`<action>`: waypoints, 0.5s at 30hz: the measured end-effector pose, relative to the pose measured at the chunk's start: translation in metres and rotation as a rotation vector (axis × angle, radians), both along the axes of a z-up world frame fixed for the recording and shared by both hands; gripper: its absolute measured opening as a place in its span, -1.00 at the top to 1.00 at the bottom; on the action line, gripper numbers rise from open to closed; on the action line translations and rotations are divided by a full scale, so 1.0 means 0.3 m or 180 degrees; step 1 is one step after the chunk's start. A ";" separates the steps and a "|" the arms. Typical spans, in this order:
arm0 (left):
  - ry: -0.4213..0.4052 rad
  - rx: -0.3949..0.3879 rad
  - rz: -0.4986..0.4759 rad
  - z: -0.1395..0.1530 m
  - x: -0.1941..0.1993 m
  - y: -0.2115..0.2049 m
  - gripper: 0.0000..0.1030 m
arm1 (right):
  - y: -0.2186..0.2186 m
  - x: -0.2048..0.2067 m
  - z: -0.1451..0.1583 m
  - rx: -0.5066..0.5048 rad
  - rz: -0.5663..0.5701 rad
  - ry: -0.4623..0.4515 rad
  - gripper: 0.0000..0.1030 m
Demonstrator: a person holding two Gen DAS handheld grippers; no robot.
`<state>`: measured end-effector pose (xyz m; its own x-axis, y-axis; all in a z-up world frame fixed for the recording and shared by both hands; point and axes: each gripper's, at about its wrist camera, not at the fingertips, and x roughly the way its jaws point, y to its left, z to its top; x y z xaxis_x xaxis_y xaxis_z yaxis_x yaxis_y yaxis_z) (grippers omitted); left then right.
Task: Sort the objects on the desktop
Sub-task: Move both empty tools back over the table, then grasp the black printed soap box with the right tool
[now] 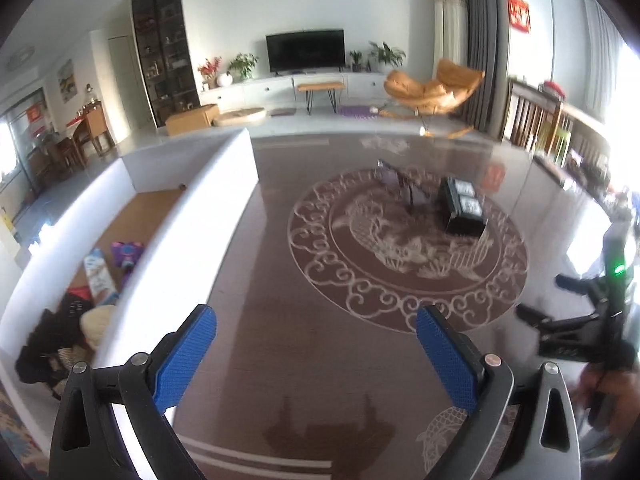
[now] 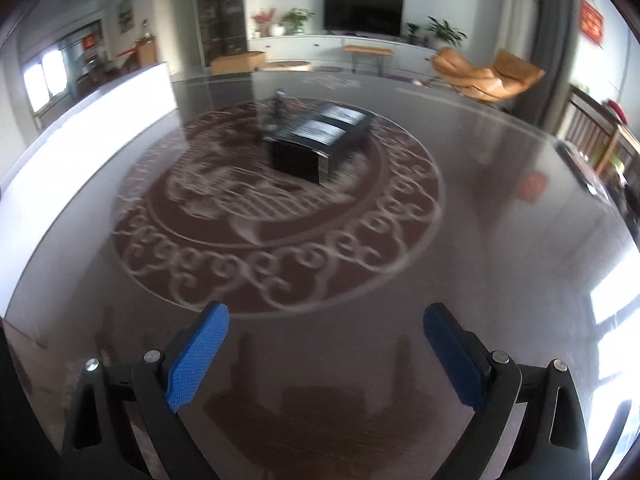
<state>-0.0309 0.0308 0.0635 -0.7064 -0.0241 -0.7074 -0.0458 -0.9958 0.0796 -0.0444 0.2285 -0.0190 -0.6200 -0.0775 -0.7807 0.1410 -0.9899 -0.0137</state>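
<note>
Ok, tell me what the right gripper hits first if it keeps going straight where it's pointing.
Probably the bare glossy tabletop: the open, empty right gripper tilts down at it. The black box lies farther on, near the same line, though depth is hard to judge.

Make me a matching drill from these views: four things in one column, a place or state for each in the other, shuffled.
1. black box
2. purple packet
3. left hand-held gripper
4. lounge chair

a. open, holding nothing
b. inside the white bin
c. on the floor beyond the table
d. on the table's round motif

Pairs: 1-d, 2-b, 3-a, 4-c
</note>
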 end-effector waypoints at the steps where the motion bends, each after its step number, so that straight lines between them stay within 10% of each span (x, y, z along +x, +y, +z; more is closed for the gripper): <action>1: -0.0038 -0.0037 0.0000 -0.018 -0.010 0.015 -0.98 | 0.016 0.002 -0.007 -0.0018 -0.0033 -0.0007 -0.91; 15: -0.0332 -0.0205 0.0007 -0.207 -0.126 0.086 -0.98 | 0.005 -0.035 -0.042 0.0029 -0.0095 -0.0087 -0.95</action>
